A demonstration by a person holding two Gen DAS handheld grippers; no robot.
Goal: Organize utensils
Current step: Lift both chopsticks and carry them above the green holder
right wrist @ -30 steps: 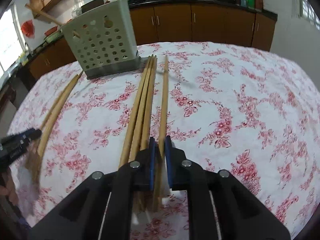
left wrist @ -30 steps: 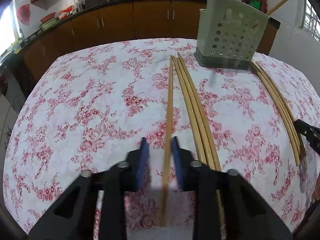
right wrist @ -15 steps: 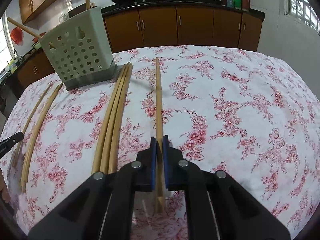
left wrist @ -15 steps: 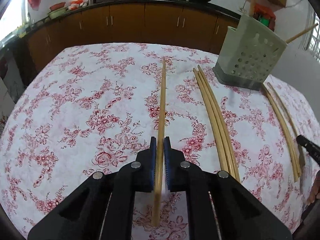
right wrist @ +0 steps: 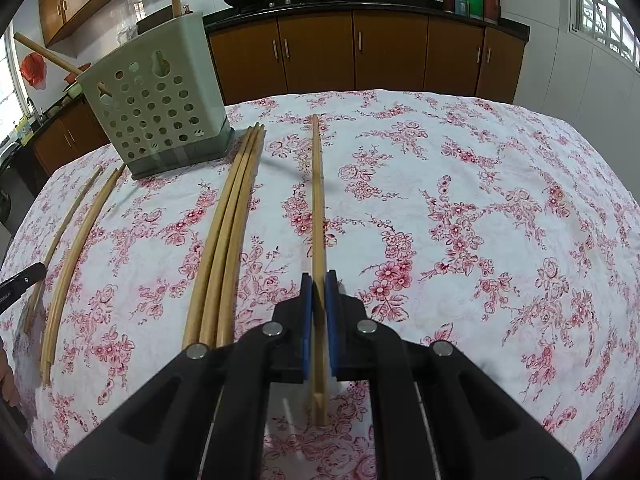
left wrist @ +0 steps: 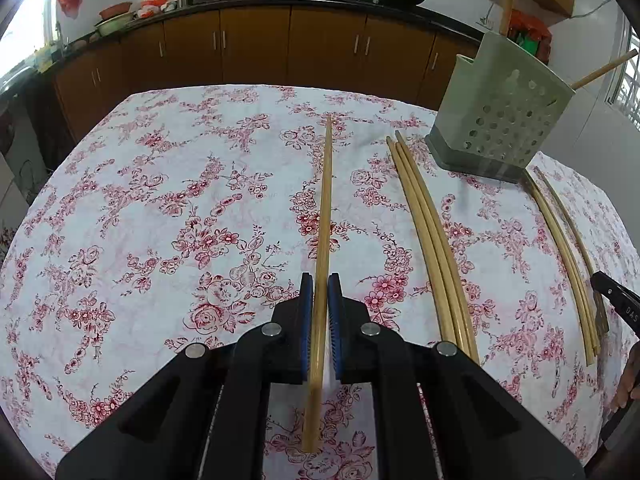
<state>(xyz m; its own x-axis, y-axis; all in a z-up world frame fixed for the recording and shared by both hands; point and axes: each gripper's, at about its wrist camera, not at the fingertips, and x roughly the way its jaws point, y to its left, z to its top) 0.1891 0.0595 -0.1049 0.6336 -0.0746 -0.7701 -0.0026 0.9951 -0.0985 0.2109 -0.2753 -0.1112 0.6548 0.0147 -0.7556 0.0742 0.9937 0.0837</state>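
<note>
Nearest in the left wrist view, the left claw (left wrist: 320, 312) pinches a single chopstick (left wrist: 323, 240) near its thick end, the blue pads pressed onto both sides of it. A second ago those pads stood spread with the stick loose between them; they have closed onto it, and the stick now points out over bare cloth, well apart from the bundle, where earlier it lay just beside it. In the right wrist view, the right claw (right wrist: 319, 308) is likewise pressed together on its own chopstick (right wrist: 318, 216), again close to the thick end. That grip looks the same as before, though this stick too now sits clear of the bundle it was next to.

Both sticks look light, stiff and smooth, so I judge they can pivot or slip between flat pads. A hold near the thick end leaves the long thin end free to aim into the holder, but it will swing easily.

Further out on the flowered desk (left wrist: 160, 220) lies a bundle of three chopsticks (left wrist: 432, 248), and beyond that a looser pair (left wrist: 560, 240) near the edge. At the far side stands the perforated green holder (left wrist: 500, 120), with one stick upright in it and another poking out at a slant.
</note>
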